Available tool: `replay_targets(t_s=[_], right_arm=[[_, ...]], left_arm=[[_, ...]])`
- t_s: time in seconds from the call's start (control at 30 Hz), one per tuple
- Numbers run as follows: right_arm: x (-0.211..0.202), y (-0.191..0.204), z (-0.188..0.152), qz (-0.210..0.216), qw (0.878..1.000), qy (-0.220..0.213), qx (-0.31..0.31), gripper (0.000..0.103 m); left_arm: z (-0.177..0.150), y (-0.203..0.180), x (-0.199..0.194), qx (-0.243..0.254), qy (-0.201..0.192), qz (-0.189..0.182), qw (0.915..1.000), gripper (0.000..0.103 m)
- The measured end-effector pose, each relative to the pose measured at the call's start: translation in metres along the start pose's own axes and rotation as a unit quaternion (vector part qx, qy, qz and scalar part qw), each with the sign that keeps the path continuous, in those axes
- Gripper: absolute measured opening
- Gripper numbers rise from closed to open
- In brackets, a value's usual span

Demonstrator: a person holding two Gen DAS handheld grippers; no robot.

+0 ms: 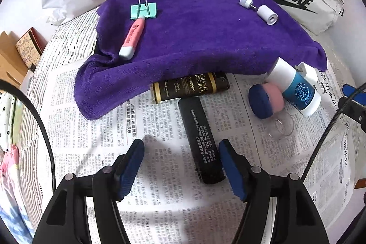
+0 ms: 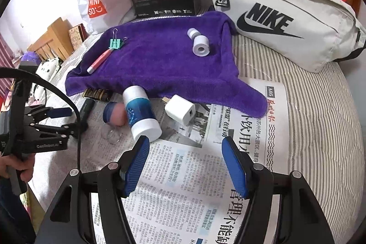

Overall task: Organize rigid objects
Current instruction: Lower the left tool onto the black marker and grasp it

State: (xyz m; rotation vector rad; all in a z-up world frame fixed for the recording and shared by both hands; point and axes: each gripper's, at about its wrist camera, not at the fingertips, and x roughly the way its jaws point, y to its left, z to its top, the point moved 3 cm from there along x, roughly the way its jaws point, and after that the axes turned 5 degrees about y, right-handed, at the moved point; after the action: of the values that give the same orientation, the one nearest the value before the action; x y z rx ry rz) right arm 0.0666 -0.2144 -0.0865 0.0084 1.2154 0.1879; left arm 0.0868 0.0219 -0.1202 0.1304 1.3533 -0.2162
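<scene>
Both tools spread over the newspaper on the bed

The left tool [image 1: 180,164] stands spread, the black lighter [image 1: 201,141] lying loose between its pads; the right tool [image 2: 185,166] gapes empty beside the bottle [image 2: 141,116].

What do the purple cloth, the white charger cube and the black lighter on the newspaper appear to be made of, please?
Purple cloth: soft, matte fabric, likely microfibre; its fuzzy nap and drooping folds show it.
White charger cube: smooth, slightly glossy hard plastic, with crisp edges.
Black lighter: probably matte plastic, with printed text and little shine.
</scene>
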Motion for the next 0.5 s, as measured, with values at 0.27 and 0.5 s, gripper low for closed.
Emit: replay_targets(t_s=[0.27, 0.5], right_arm=[[0.0037, 0.0014, -0.0021, -0.001, 1.000, 0.007, -0.002, 0.065], [0.0098, -0.0039, -0.0044, 0.005, 1.000, 0.010, 0.014, 0.065]], left_arm=[[0.0050, -0.0010, -0.0010, 0.026, -0.027, -0.012, 0.9992, 0.025], [0.0028, -0.0063, -0.0019, 0.035, -0.029, -0.003, 0.9990, 0.026]])
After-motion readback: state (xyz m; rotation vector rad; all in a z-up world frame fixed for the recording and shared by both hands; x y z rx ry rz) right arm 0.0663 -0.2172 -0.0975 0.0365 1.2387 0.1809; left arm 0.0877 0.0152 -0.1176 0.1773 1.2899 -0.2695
